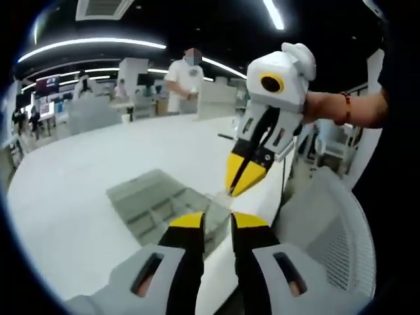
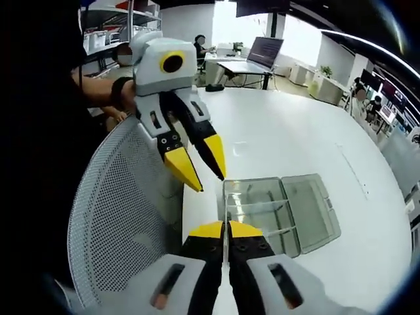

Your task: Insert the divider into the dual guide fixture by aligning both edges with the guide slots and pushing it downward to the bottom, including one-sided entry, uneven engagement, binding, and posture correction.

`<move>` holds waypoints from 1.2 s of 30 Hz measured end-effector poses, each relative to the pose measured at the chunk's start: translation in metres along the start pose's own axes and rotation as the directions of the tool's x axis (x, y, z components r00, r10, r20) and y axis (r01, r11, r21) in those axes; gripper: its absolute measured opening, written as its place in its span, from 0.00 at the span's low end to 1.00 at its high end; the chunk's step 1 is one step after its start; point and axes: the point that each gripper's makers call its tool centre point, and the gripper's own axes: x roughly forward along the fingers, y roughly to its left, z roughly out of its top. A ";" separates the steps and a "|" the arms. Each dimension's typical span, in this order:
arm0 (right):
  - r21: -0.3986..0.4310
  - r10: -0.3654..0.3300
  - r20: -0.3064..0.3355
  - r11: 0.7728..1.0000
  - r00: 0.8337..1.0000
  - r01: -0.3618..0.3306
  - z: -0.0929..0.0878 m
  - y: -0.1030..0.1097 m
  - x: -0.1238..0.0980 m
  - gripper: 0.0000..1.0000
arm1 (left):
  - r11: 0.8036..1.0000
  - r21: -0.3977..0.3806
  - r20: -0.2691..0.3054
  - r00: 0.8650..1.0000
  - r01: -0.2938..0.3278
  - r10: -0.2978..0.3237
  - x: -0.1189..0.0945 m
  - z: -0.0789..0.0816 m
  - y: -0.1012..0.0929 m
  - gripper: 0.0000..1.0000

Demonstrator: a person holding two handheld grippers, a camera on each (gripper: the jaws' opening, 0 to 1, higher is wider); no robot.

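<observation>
Right gripper (image 2: 225, 228) clamped on thin clear divider (image 2: 226, 209) at near edge of translucent compartmented plastic fixture (image 2: 308, 216), just ahead of yellow tips; left gripper (image 1: 218, 219) slightly parted, empty. Likely hazard: one-sided entry, tilting, binding in guide slots.

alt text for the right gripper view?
The right gripper, jaws closed on a thin clear divider, holds it at the near edge of a clear compartment tray on a white table. The left gripper hangs open beside it, above a white mesh chair back.
</observation>
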 end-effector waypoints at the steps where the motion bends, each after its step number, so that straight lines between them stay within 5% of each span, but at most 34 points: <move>1: -0.004 -0.002 -0.014 1.000 1.000 0.002 -0.002 -0.002 0.001 0.00 | 1.000 -0.004 -0.001 1.000 -0.001 0.001 0.000 -0.001 0.001 0.18; 36: -0.096 -0.022 -0.165 0.995 0.986 0.006 -0.007 -0.040 0.006 0.00 | 0.995 -0.074 0.033 0.997 -0.068 0.070 -0.001 0.001 0.016 0.45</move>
